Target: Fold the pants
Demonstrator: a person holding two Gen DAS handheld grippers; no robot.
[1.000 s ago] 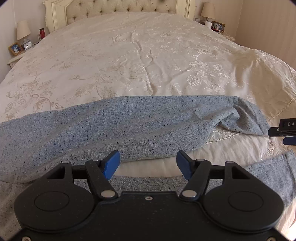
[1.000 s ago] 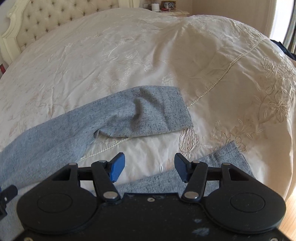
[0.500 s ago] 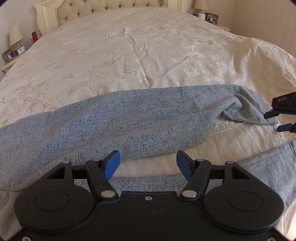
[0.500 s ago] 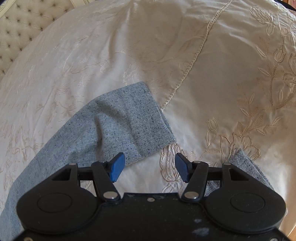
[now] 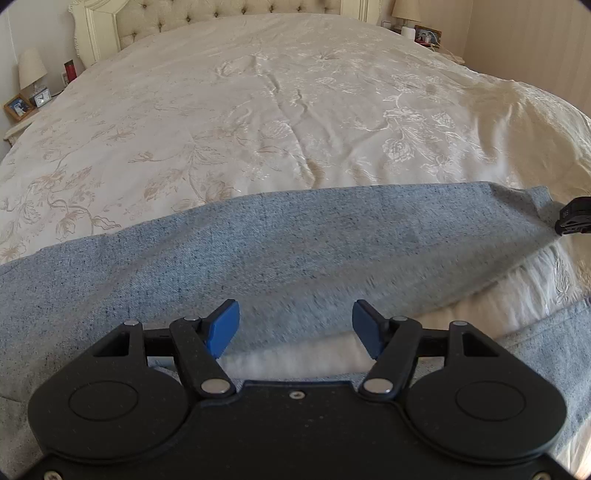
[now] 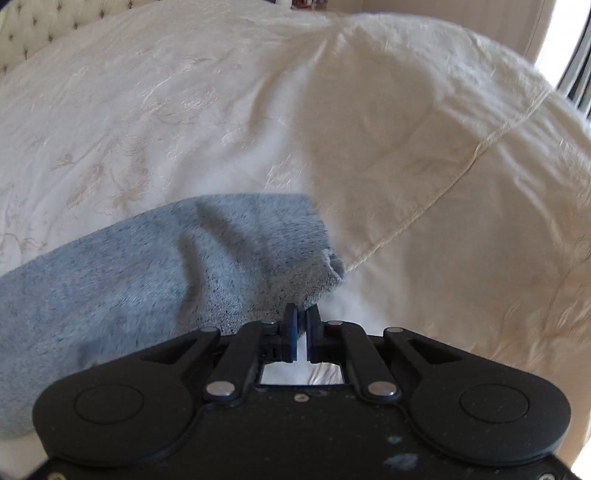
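From the left wrist camera, the left gripper, matte black plastic with blue pads, hovers with its jaws wide apart and nothing between them, over the speckled light-blue woven pants. One pant leg lies as a broad band across the cream floral-embroidered satin bedspread, near the bed's foot edge, and a second strip of the same fabric runs closer to the camera. At the right edge, the right gripper meets the leg's far end; white lettering on it is too small to read. A tufted cream headboard stands beyond. From the right wrist camera, the right gripper has its jaws together, clamped on the hem corner of the pants, whose fabric creases above the bedspread with its corded seam.
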